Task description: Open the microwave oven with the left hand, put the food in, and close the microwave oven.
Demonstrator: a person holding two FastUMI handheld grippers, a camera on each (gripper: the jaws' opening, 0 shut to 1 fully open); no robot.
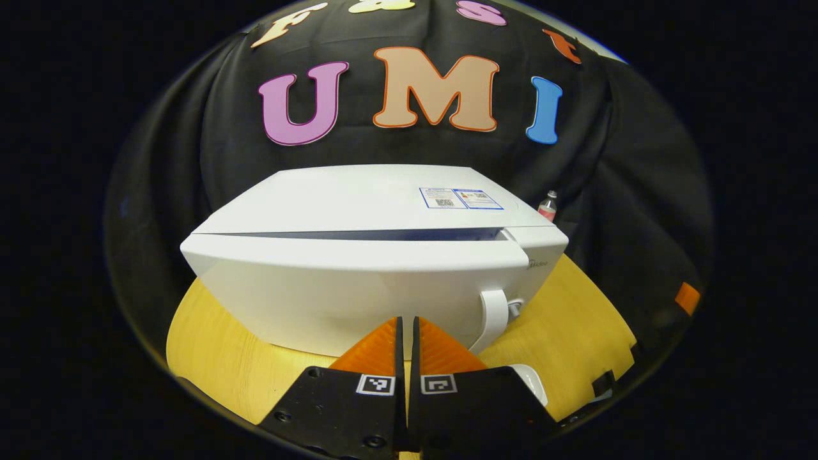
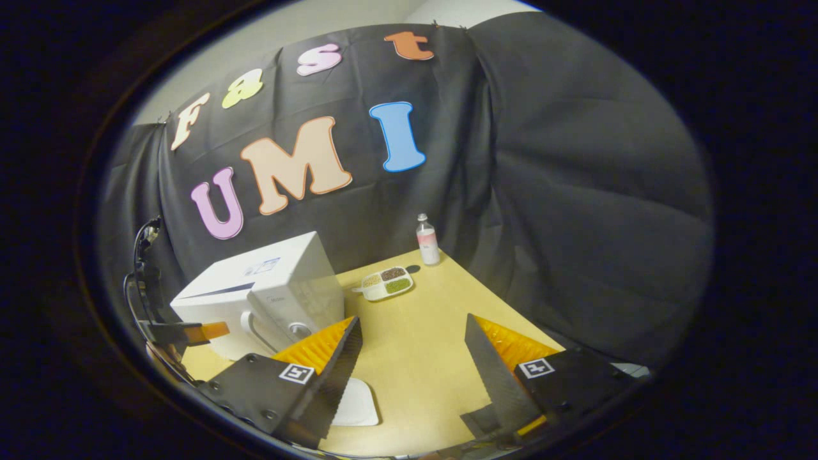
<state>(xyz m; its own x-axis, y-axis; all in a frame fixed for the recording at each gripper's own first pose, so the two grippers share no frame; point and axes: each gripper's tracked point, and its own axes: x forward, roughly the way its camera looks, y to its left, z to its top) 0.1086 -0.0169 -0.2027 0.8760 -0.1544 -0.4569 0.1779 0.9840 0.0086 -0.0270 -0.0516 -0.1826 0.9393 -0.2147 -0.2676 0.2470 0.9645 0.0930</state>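
The white microwave [image 1: 358, 281] stands on the wooden table with its door closed; a dark seam runs along the door's top edge. Its curved white handle [image 1: 493, 317] is at the door's right side. My left gripper [image 1: 407, 327] is shut with nothing between its fingers, low in front of the door and left of the handle. In the right gripper view the microwave [image 2: 281, 281] is at the left, with the left gripper [image 2: 192, 332] before its door. A white divided tray of food [image 2: 386, 283] lies behind the microwave's right side. My right gripper [image 2: 412, 338] is open and empty above the table.
A small bottle [image 2: 427, 239] with a pink label stands at the table's back edge near the food tray. A white flat dish [image 2: 354, 402] lies near the front edge, below my right gripper's left finger. The yellow tabletop [image 2: 434, 319] lies bare right of the microwave.
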